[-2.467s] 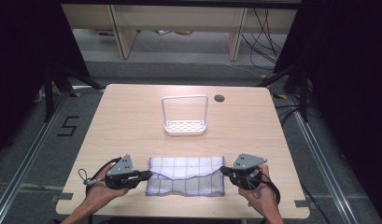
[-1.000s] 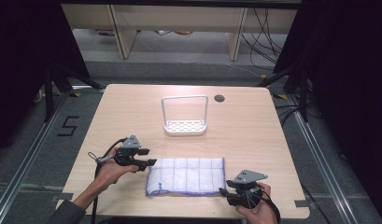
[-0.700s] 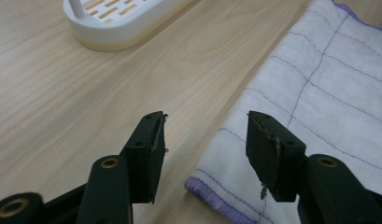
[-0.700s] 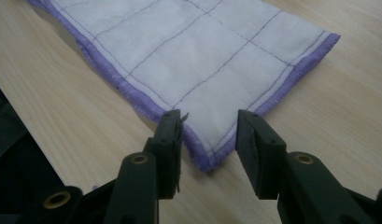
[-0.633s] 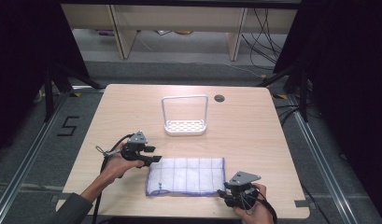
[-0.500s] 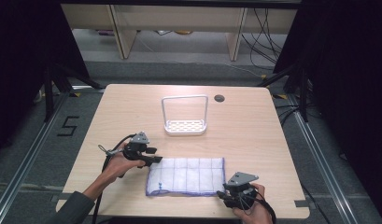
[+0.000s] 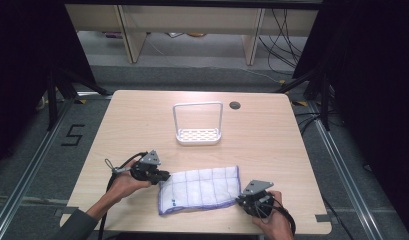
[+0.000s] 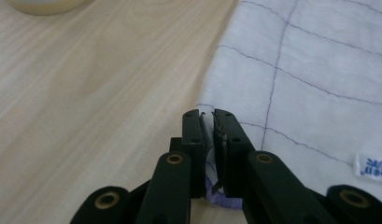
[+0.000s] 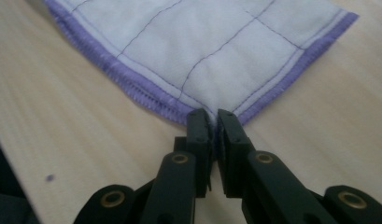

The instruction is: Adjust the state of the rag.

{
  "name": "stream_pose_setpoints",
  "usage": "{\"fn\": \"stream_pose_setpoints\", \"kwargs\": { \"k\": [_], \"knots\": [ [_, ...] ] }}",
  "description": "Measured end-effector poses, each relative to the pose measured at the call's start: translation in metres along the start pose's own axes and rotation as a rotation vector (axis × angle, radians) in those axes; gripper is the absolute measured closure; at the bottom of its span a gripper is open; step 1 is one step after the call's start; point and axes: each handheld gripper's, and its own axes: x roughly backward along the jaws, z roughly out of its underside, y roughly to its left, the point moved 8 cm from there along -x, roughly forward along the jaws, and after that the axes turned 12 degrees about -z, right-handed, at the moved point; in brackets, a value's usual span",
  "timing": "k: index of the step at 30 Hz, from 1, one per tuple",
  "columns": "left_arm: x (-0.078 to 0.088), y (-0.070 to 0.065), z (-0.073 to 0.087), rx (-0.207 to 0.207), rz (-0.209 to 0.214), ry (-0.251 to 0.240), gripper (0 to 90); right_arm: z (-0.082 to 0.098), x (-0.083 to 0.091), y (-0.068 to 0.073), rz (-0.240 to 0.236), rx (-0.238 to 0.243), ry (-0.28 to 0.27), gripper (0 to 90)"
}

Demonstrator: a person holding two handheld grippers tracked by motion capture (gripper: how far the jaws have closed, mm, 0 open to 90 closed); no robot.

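A white cloth (image 7: 202, 189) with a purple grid and purple hem lies folded flat near the table's front edge. My left gripper (image 7: 162, 176) sits at the cloth's far left corner. In the left gripper view its jaws have just been closing and are shut on the cloth's (image 8: 310, 84) edge, a bit of hem pinched between the pads. My right gripper (image 7: 240, 200) is at the near right corner. Its jaws have also just been closing and now clamp the cloth's (image 9: 202, 42) hemmed corner.
A white wire rack (image 7: 198, 125) with a perforated base stands upright at the table's middle, beyond the cloth. A dark cable hole (image 7: 235, 105) lies near the far edge. The wooden table (image 7: 272, 150) is bare to the right. A small blue tag (image 8: 371, 165) is sewn on the cloth.
My left gripper has come right and down onto the cloth's far left corner. Both grippers have gone from open to shut on the cloth. The right hand has barely moved.
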Motion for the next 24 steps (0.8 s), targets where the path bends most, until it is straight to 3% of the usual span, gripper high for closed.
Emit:
{"fn": "stream_pose_setpoints", "kwargs": {
  "k": [1, 2, 3, 8, 9, 10, 11, 12, 13, 14, 16, 24],
  "knots": [
    [0.0, 0.0, 0.0, 0.0, 0.0, 0.0, 83.3, 0.0, 0.0, 0.0, 0.0, 0.0, 0.0, 85.2],
    [0.009, -0.013, 0.008, -0.011, 0.017, 0.003, 83.5, -0.007, -0.001, -0.015, 0.016, 0.02, -0.004, 85.1],
    [0.014, -0.022, 0.011, 0.001, 0.026, -0.015, 83.6, -0.009, -0.002, -0.017, 0.019, -0.007, 0.0, 85.2],
    [0.029, -0.055, 0.022, 0.031, 0.102, -0.062, 83.6, -0.031, -0.008, -0.045, 0.044, 0.013, 0.005, 85.1],
    [0.029, -0.055, 0.022, 0.031, 0.102, -0.062, 83.6, -0.031, -0.008, -0.045, 0.044, 0.013, 0.005, 85.1],
    [0.032, -0.067, 0.025, 0.028, 0.131, -0.065, 83.6, -0.04, -0.012, -0.052, 0.049, 0.021, 0.01, 85.1],
    [0.032, -0.067, 0.025, 0.028, 0.131, -0.065, 83.6, -0.04, -0.012, -0.052, 0.049, 0.021, 0.01, 85.1],
    [0.034, -0.081, 0.025, 0.035, 0.155, -0.073, 83.6, -0.049, -0.018, -0.056, 0.043, 0.021, 0.004, 85.1],
    [0.034, -0.081, 0.025, 0.035, 0.155, -0.073, 83.6, -0.054, -0.022, -0.058, 0.047, 0.038, 0.007, 85.1],
    [0.035, -0.092, 0.025, 0.011, 0.165, -0.064, 83.5, -0.059, -0.024, -0.059, 0.038, 0.046, 0.018, 85.1],
    [0.033, -0.101, 0.023, 0.005, 0.185, -0.076, 83.1, -0.069, -0.033, -0.062, 0.043, 0.051, -0.003, 85.0],
    [0.033, -0.123, 0.02, 0.016, 0.234, -0.091, 81.0, -0.097, -0.055, -0.07, 0.019, 0.076, -0.003, 81.8]
  ]
}}
